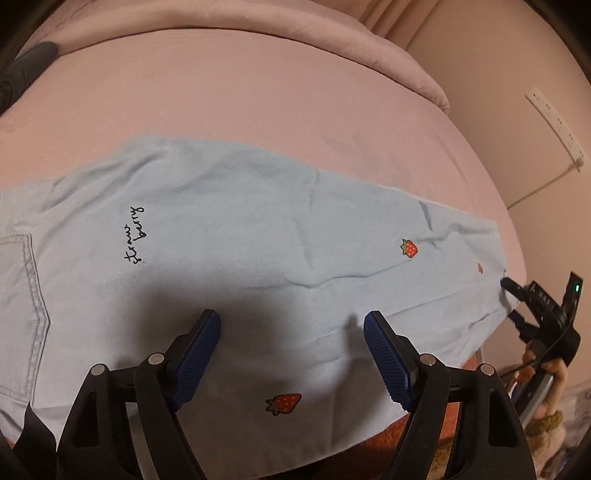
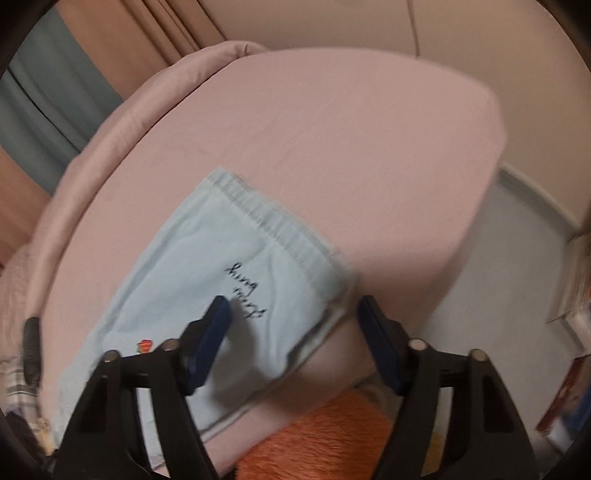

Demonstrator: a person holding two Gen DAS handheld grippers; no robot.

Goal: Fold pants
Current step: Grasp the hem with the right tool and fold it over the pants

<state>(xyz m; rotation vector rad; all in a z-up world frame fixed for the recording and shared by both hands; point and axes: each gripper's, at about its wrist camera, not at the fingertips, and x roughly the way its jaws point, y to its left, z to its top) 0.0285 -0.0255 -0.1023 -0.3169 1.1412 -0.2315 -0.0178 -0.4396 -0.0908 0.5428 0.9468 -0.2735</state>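
So we've got the pants (image 1: 258, 236) laid out flat on the bed (image 1: 240, 96), light blue with little strawberry prints and a handwritten "strawberry" on them. From the left wrist view their long axis runs across the picture, left to right, tilting down a bit toward the right. The pocket stitching sits at the left edge, and the narrower end reaches the right side of the bed. In the right wrist view the stitched hem end (image 2: 273, 225) points up and away from us, toward the middle of the mattress, with one corner near the bed's edge.

Our left claw (image 1: 291, 325) hangs over the middle of the fabric, blue pads spread wide, nothing between them. The right claw (image 2: 293, 308) is also spread, over the hem-side corner of the pants; one finger sits over the cloth, the other over the bed's side. That view is blurry, so we can't tell if it touches the cloth. The left view also catches the right claw at the far right by the narrow end.

The bed has a plain pink sheet, with a rolled pink duvet (image 1: 332, 40) along the far side. Beige wall with a white power strip (image 1: 557, 122), curtains (image 2: 155, 33) behind, pale floor (image 2: 498, 277), and something fuzzy and orange (image 2: 325, 439) right below us.
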